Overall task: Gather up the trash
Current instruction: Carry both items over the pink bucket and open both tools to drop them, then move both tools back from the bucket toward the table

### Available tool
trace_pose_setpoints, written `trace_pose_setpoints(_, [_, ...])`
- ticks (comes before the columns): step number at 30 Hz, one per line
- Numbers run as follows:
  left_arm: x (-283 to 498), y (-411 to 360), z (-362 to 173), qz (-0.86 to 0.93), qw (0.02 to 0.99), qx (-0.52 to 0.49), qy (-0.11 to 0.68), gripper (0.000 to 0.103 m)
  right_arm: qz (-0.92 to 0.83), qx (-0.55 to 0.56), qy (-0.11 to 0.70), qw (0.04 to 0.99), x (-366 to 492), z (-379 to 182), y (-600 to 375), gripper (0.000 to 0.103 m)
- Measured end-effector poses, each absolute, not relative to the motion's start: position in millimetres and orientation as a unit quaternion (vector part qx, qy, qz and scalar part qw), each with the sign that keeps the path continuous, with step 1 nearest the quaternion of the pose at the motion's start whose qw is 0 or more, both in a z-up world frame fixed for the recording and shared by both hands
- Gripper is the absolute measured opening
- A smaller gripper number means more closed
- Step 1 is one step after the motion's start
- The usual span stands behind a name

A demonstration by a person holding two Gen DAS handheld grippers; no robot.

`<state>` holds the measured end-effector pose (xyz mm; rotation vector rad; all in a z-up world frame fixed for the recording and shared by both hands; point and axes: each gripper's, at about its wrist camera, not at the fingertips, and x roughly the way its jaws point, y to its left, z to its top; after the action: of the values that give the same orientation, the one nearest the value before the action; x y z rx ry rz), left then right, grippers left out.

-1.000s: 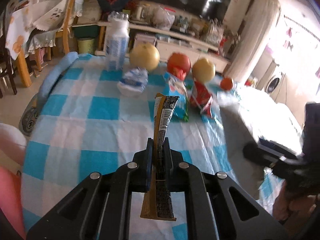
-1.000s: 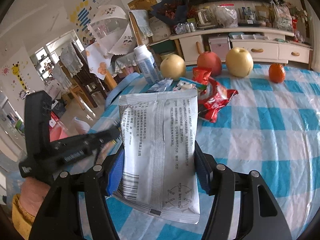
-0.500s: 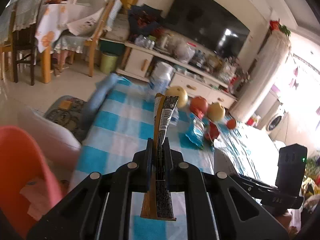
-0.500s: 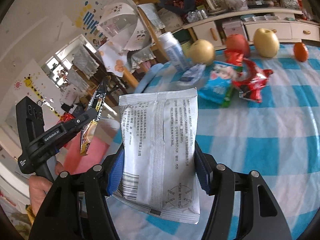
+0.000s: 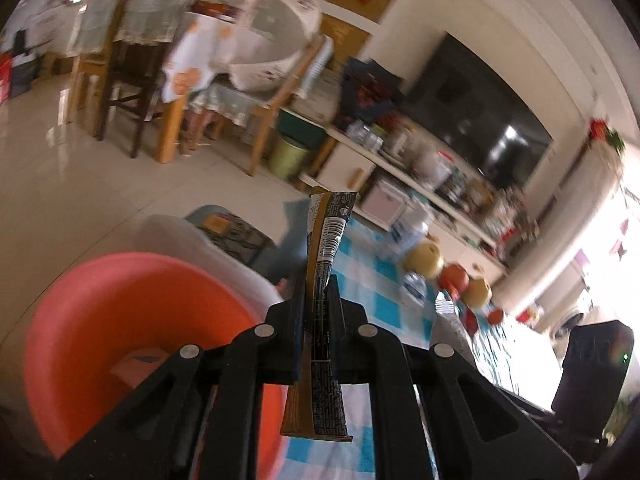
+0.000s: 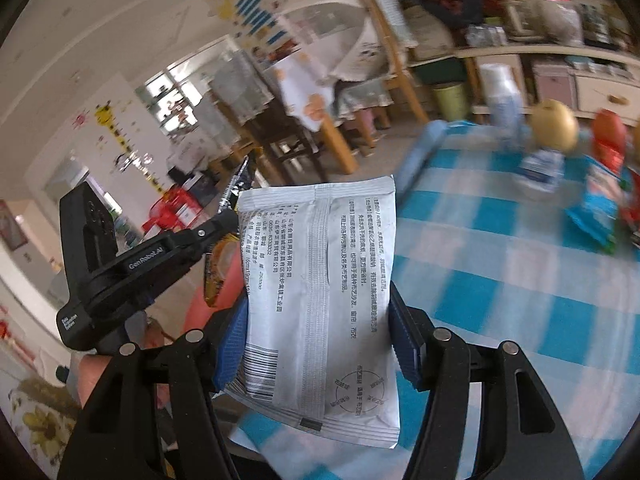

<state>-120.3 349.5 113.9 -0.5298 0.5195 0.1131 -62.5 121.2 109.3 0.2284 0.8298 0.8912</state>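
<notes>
My left gripper (image 5: pixel 316 292) is shut on a thin brown and black stick wrapper (image 5: pixel 326 236) that stands up between its fingers. Just below and left of it lies an orange-red bin (image 5: pixel 120 312) with a scrap of paper inside. In the right wrist view my right gripper (image 6: pixel 320 320) is shut on a flat silver-white packet (image 6: pixel 320 240) printed with black text. The left gripper (image 6: pixel 228 220) shows to its left, holding the wrapper (image 6: pixel 218 272) over the bin (image 6: pixel 208 300).
The table with a blue and white check cloth (image 6: pixel 500 280) lies to the right. On it are a blue packet (image 6: pixel 596 208), a red packet (image 6: pixel 610 140), a pear (image 6: pixel 554 126), a bottle (image 6: pixel 502 96) and crumpled plastic (image 6: pixel 540 168). Chairs and a dining table stand beyond.
Both grippers have swung left off the table with their trash still gripped. The orange-red bin has come from the frame edge to fill the lower left of the left wrist view.
</notes>
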Motion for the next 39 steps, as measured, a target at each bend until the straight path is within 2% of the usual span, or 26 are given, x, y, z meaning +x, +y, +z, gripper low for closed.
trace_pose_setpoints(9, [-149.1, 406.4, 103.3, 0.109, 0.912, -0.319, 0.233, 0.012, 0.459, 0.077, 0.385, 0.797, -77.9, 113.6, 213.7, 0.064])
trace_pose_setpoints(11, [-151.1, 415.1, 98.3, 0.120, 0.904, -0.333, 0.240, 0.014, 0.465, 0.071, 0.385, 0.794, -80.0, 110.8, 228.3, 0.071])
trace_pose_setpoints(12, [-151.3, 418.3, 96.6, 0.124, 0.901, -0.337, 0.243, 0.027, 0.464, 0.067, 0.389, 0.793, -80.5, 107.5, 235.0, 0.074])
trace_pose_setpoints(13, [-153.0, 422.6, 94.0, 0.133, 0.897, -0.342, 0.245, 0.035, 0.461, 0.060, 0.396, 0.792, -79.7, 103.5, 241.6, 0.078])
trace_pose_setpoints(14, [-154.4, 426.1, 92.3, 0.141, 0.894, -0.345, 0.247, 0.049, 0.460, 0.053, 0.404, 0.789, -79.0, 98.3, 247.7, 0.078])
trace_pose_setpoints(15, [-156.0, 427.7, 91.7, 0.148, 0.893, -0.346, 0.249, 0.058, 0.458, 0.049, 0.407, 0.789, -79.6, 94.8, 250.3, 0.078])
trace_pose_setpoints(17, [-156.5, 432.3, 89.7, 0.167, 0.887, -0.349, 0.254, 0.068, 0.453, 0.047, 0.403, 0.794, -81.3, 92.6, 247.8, 0.087])
trace_pose_setpoints(21, [-159.2, 433.8, 91.6, 0.188, 0.884, -0.346, 0.252, 0.084, 0.429, 0.030, 0.374, 0.821, -90.3, 100.1, 233.7, 0.088])
trace_pose_setpoints(26, [-157.3, 424.0, 96.2, 0.202, 0.890, -0.327, 0.247, 0.090, 0.397, 0.003, 0.346, 0.850, -96.1, 103.7, 208.7, 0.091])
trace_pose_setpoints(39, [-137.3, 391.1, 105.8, 0.191, 0.916, -0.257, 0.241, 0.093, 0.334, -0.006, 0.365, 0.869, -99.0, 82.7, 140.3, 0.092])
